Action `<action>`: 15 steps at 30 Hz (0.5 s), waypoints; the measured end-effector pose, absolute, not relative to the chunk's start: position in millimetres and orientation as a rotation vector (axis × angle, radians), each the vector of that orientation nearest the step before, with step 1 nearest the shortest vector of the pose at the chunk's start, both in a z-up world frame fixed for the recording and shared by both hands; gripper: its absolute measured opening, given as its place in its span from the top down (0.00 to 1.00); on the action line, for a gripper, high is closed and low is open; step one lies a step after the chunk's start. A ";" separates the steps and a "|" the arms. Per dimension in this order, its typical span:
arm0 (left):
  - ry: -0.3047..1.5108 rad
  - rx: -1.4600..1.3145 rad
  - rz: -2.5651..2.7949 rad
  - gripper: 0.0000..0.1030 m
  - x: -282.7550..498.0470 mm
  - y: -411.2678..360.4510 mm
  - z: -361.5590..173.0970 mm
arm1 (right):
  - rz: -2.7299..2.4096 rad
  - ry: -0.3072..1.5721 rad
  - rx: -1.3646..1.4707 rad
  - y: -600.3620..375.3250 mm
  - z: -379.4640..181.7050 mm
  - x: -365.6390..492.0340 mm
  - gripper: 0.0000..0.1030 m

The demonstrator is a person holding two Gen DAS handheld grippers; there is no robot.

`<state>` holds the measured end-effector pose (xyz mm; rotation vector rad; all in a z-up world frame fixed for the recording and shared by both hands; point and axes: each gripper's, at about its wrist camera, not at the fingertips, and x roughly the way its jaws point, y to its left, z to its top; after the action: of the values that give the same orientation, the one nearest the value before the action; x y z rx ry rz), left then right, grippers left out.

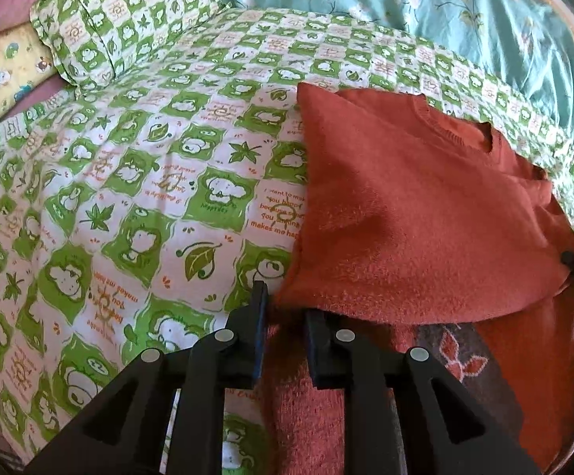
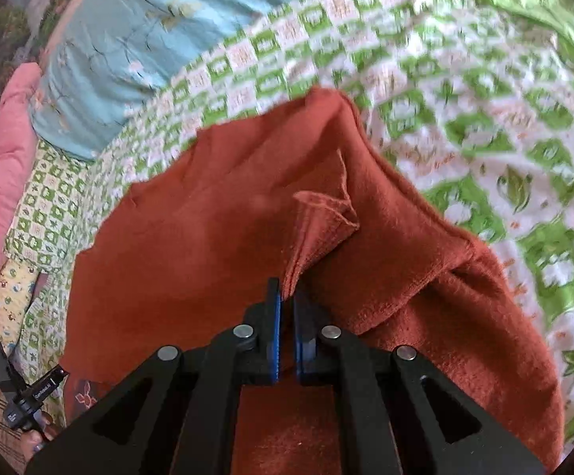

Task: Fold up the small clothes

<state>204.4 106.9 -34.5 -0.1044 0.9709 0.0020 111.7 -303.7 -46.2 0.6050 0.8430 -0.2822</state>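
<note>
Nearest you, your right gripper [image 2: 287, 297] is clamped on a pinched ridge of the rust-red sweater [image 2: 215, 213]; the blue pads are together with knit caught at their tips. Your left gripper [image 1: 287, 301] sits at the sweater's [image 1: 405, 206] near left edge with the fingers slightly apart. The cloth edge lies at the gap, but you cannot tell from this view whether the pads press on it, so log it as not gripping.

Step in hand, as a judgement: a fold is under way. In the left wrist view the upper layer is already lying over a lower layer that carries a dark panel with a leaf motif [image 1: 461, 356]. The fold is partly laid and not flattened.

Next move probably calls for carrying the pinched ridge across and laying it flat, then letting go without dragging the layer back. The left gripper likely needs a fresh hold on the edge, or should pin it down.

Further out, the sweater rests on the bed's green-and-white checked sheet [image 1: 148, 198].

Count:
- sweater: one
- grippers: two
- green checked pillow [image 1: 108, 27]: one
- yellow printed pillow [image 1: 5, 75]: one, at the left
- teal floral bedding [image 1: 425, 12]: one spread, at the far side
- pink quilted cover [image 2: 5, 158]: one, seen in the right wrist view
</note>
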 end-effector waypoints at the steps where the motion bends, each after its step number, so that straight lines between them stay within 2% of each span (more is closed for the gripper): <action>1: 0.975 -0.099 -0.007 0.82 202.2 107.3 -33.5 | -0.280 0.833 0.623 -304.8 -46.4 110.8 0.93; 7: 1.004 -0.116 -0.026 0.76 186.6 121.6 -30.5 | -0.312 0.764 0.630 -305.3 -21.3 77.7 0.77; 11: 1.010 -0.144 -0.054 0.75 169.1 129.8 -23.9 | -0.296 0.745 0.599 -300.9 -2.6 53.0 0.61; 13: 1.011 -0.140 -0.071 0.71 159.8 128.1 -20.7 | -0.298 0.750 0.568 -298.3 5.0 36.1 0.58; 15: 1.012 -0.140 -0.088 0.61 149.5 125.1 -18.4 | -0.294 0.762 0.558 -296.7 7.2 24.4 0.56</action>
<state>149.5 125.1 -18.4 -0.1401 1.0124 -0.0878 24.4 -296.7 7.2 0.5578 0.7617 -0.2938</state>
